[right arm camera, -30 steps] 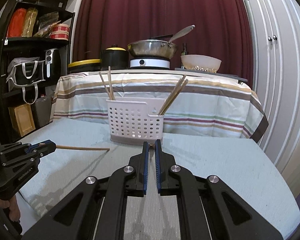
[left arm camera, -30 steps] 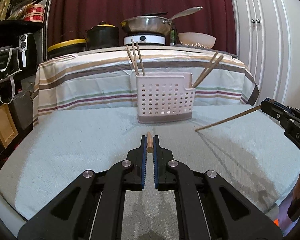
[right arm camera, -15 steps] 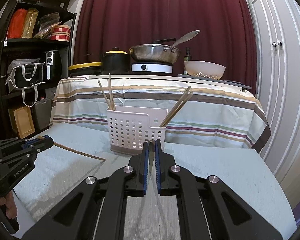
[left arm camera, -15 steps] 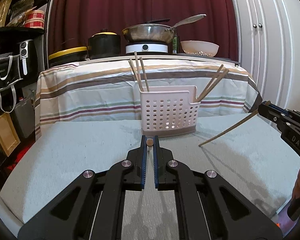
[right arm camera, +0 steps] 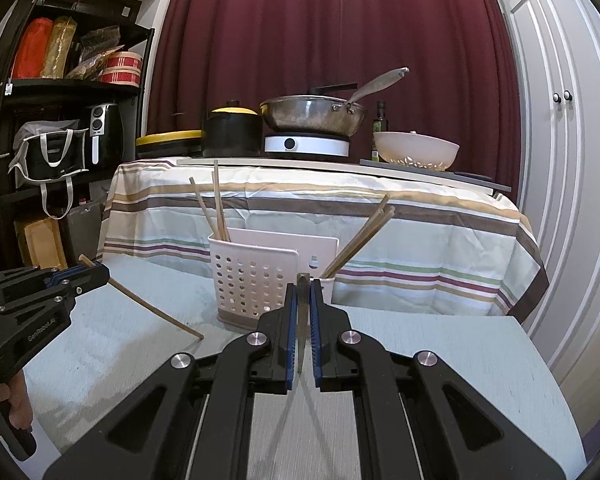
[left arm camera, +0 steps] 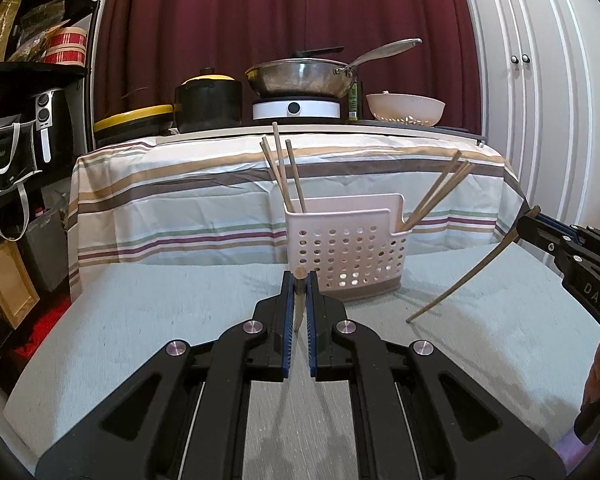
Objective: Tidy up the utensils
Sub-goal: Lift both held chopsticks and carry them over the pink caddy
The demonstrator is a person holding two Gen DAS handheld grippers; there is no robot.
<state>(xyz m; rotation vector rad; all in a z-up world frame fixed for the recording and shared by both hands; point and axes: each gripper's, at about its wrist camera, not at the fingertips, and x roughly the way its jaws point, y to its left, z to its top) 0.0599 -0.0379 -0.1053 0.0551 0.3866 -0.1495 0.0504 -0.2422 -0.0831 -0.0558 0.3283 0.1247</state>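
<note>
1. Jaws of both grippers clamp narrow, each pinching one wooden chopstick near its thick end. That leaves the long thin part free to aim at the holder.
2. Left gripper [left arm camera: 299,280] holds the left chopstick [right arm camera: 156,309], thick end poking just above the pads. In the right wrist view the shaft slants down toward the table, tip low over the cloth; touching or not, cannot tell.
3. Right gripper [right arm camera: 303,286] holds the right chopstick [left arm camera: 464,278] the same way. In the left wrist view it slopes down-left from the jaws, tip near the grey tabletop [left arm camera: 160,320].
4. Pinching at the end looks deliberate: probably to swing the tip down into a slot without the fingers hitting the rim.
5. White perforated utensil holder [left arm camera: 346,256] stands upright on the table, ahead of both grippers and between them.
6. Its tall left compartment already has a few chopsticks [left arm camera: 284,172] standing near upright. The low right pocket has several more chopsticks [left arm camera: 436,190] leaning out to the right.
7. Judgement: carry step, sorting partly done. Each stick likely goes to the compartment on its own side.
8. Risk: a thin stick pivots in a pinch grip and may catch the holder rim.
9. Behind: striped-cloth table [left arm camera: 180,184] with wok [left arm camera: 300,78], black pot [left arm camera: 208,100], colander bowl [left arm camera: 404,108]. Not involved.
</note>
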